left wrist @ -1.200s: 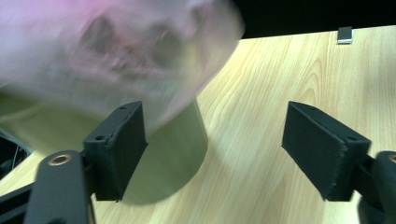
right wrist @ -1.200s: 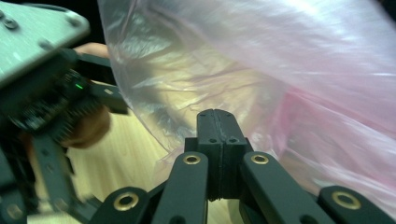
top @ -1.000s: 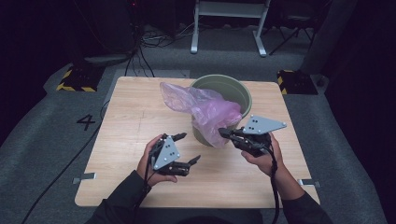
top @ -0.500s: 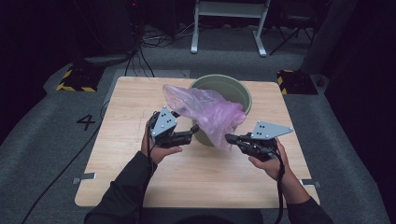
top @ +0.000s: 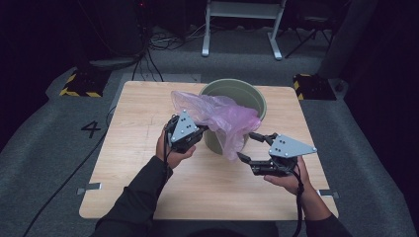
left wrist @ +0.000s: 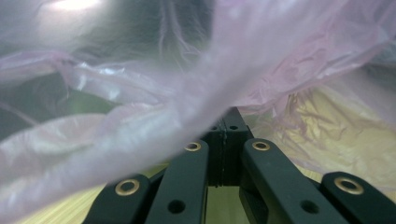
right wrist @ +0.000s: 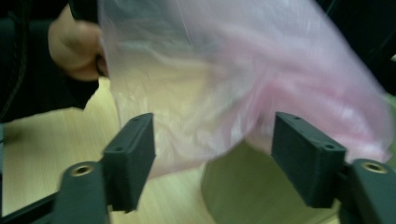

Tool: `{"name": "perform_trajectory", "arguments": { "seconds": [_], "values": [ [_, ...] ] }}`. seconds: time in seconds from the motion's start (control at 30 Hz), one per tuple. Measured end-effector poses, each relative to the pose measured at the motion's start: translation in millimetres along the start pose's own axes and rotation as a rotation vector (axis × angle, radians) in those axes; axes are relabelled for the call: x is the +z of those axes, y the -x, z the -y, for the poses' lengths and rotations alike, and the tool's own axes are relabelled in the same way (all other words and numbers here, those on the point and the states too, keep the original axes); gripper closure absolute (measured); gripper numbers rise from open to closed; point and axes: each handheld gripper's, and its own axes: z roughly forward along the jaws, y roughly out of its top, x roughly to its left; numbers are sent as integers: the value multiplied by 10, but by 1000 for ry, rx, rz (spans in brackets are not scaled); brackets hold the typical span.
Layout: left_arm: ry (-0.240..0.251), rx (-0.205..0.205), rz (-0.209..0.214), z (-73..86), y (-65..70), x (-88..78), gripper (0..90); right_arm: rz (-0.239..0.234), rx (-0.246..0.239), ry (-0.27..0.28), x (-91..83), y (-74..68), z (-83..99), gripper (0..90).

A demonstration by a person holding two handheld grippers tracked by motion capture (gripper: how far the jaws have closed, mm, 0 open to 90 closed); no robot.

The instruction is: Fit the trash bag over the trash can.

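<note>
Pink thin plastic bag hangs over the near rim of the green bucket, which stands on the wooden table. At its left edge, the left hand-held gripper has just closed its jaws and pinches the film. The right hand-held gripper has just opened; its jaws stand wide, the bag's lower corner between them, untouched.

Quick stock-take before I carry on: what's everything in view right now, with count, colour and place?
Thin plastic bag: one, translucent pink, draped over bucket's near rim.
Round plastic bucket: one, olive green, far-centre of table.
Wooden table: one, light wood.
Hazard-striped blocks: two, black-yellow, on floor beyond the far corners.
Left claw: shut on the bag; jaws just closed.
Right claw: open, bag hanging between the jaws; just opened.
</note>
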Motion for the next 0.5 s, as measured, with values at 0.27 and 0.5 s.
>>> {"name": "perform_trajectory", "arguments": {
  "seconds": [0.27,0.5],
  "values": [
    [-19,48,-11,-17,66,19,900,45,-57,68,-35,-162,-312,203],
    [-33,105,-6,-8,160,47,900,187,-123,17,198,-243,-598,414]
  ]
}}
